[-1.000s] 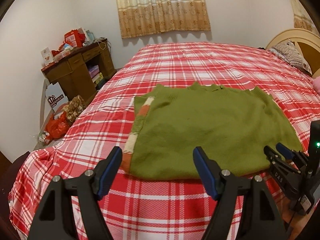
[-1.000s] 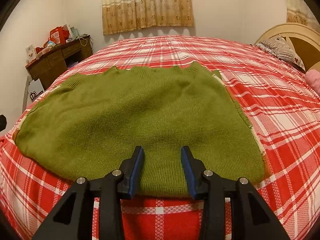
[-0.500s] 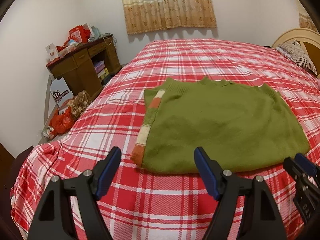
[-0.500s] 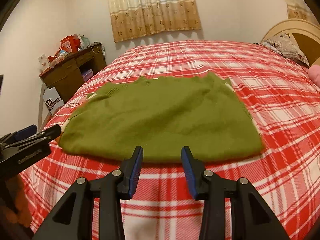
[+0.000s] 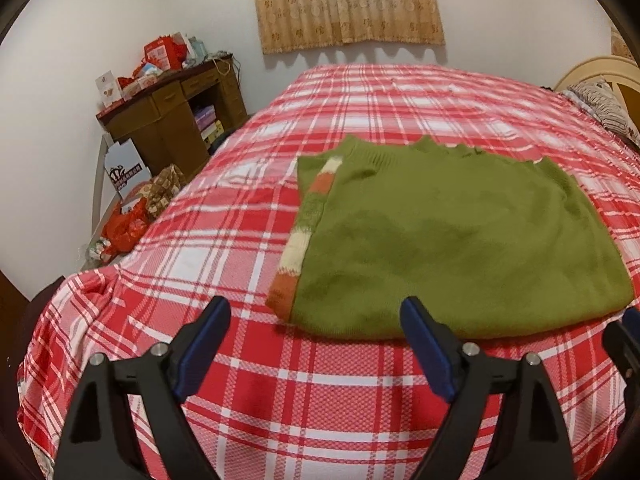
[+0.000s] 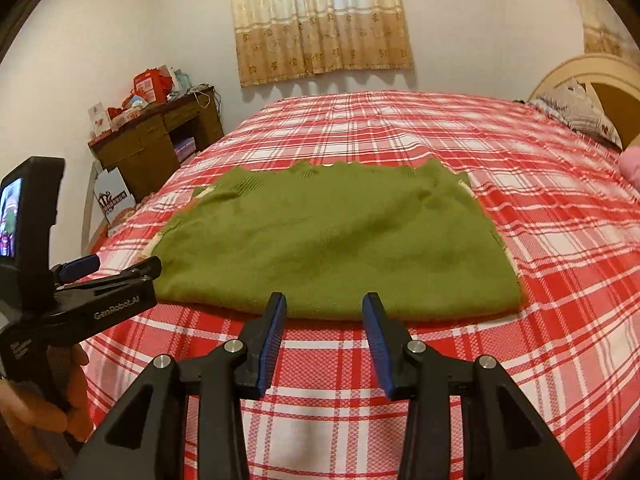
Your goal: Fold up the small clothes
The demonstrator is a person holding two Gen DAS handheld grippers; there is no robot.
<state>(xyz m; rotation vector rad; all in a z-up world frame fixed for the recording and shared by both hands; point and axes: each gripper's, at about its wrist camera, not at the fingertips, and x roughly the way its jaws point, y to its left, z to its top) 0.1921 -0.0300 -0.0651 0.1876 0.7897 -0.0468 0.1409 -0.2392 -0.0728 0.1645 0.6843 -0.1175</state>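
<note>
Pulling back from the green sweater [image 5: 452, 240] is what both tongs have been seen to do over the last second: a second ago the near hem lay right between the right fingers, and now a strip of bare plaid separates that hem from the tips in both wrist views. Nothing was carried away; the sweater is left flat on the plaid bedspread [image 5: 248, 248], already folded into a compact rectangle, with a striped cream-and-orange band showing along its left edge. The retreat is judged to mean that the latest fold has been released, and either a final fold or a new garment comes next.

Left of the sweater, a wooden cabinet [image 5: 172, 132] is piled with red boxes; a white card leans against it with a dark crown-like logo whose lettering is too blurred to be read. The left tongs [image 5: 316, 312] are held wide open and empty, hovering just short of the sweater's near left corner. Seen from the right wrist, their body [image 6: 100, 300] carries the readable marking "GenRobot.AI", plus smaller print that cannot be made out, and a small lit screen.

The right tongs [image 6: 325, 300] are parted moderately, noticeably less than the left pair, gripping nothing, their tips just short of the middle of the near hem. Right of the sweater, a cream headboard [image 6: 600, 80] and a patterned pillow are seen, with no writing.
</note>
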